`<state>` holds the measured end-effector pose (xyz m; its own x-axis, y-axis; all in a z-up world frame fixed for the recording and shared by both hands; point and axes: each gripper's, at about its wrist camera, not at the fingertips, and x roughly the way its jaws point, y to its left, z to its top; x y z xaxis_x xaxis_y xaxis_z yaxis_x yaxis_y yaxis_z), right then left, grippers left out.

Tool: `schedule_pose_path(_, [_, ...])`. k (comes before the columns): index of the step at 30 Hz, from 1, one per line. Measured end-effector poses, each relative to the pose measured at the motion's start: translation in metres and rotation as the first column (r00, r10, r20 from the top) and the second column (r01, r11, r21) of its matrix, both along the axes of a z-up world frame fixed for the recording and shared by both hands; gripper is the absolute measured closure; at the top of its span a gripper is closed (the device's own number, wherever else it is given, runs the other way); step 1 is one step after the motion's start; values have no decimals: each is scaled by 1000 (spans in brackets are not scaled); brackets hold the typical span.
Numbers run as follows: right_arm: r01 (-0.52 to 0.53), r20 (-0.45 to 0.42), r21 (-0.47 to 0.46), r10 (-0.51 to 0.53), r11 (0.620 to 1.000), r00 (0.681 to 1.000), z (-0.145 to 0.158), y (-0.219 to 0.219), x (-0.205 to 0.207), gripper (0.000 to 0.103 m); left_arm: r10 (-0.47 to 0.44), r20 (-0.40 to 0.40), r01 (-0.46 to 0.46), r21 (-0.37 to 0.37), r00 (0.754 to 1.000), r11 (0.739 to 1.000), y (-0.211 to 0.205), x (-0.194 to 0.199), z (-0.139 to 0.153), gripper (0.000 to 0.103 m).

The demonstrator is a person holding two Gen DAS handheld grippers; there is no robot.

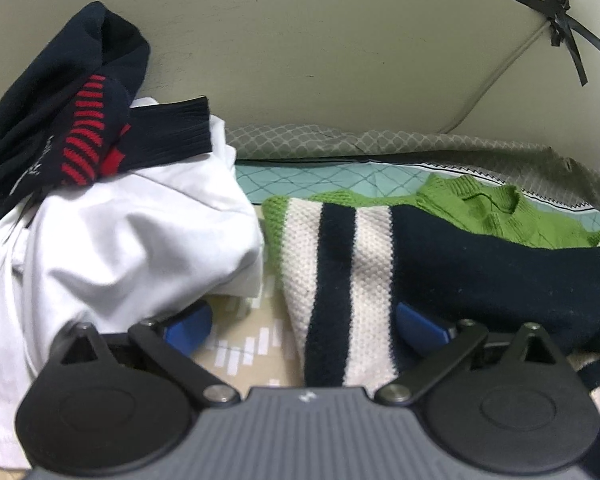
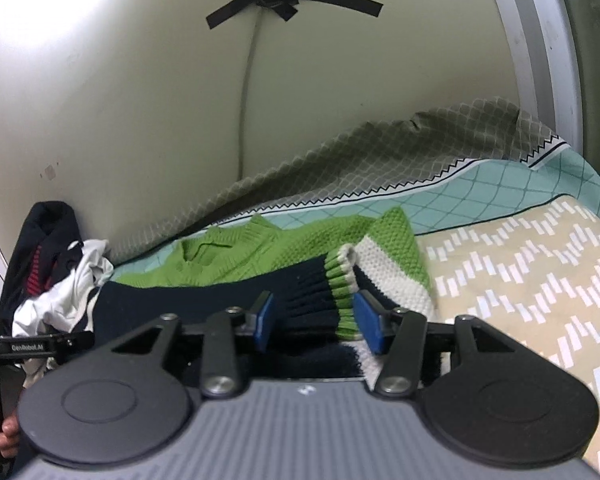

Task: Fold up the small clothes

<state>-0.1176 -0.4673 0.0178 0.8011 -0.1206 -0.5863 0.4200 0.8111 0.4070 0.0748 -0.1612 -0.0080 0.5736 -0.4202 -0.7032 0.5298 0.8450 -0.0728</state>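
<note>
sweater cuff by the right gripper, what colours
Navy ribbing with a green-and-white striped edge, clearest in the right wrist view.

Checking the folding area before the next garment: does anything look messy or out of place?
Yes. An unfolded pile, white cloth under a navy and red knit, slumps against the wall left of the striped sweater. On that wall, black tape crudely holds a cable.
</note>
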Motion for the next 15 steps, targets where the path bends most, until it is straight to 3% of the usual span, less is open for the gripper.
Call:
schedule_pose_path(7, [60,5,45,-60,997,998,-2,-7,-7,53,-3,-11,3,-19,1000,1000,40,-41,10,2])
schedule_pose_path(12, [53,-22,40,-52,998,998,1,-7,-7,54,-58,-38,57,-29,998,998,110,-83,21,2])
schedule_pose_path(15, [29,-3,50,-29,998,1000,27,6,-31,58,-50,-15,50,-19,999,999,154,-106,31,1])
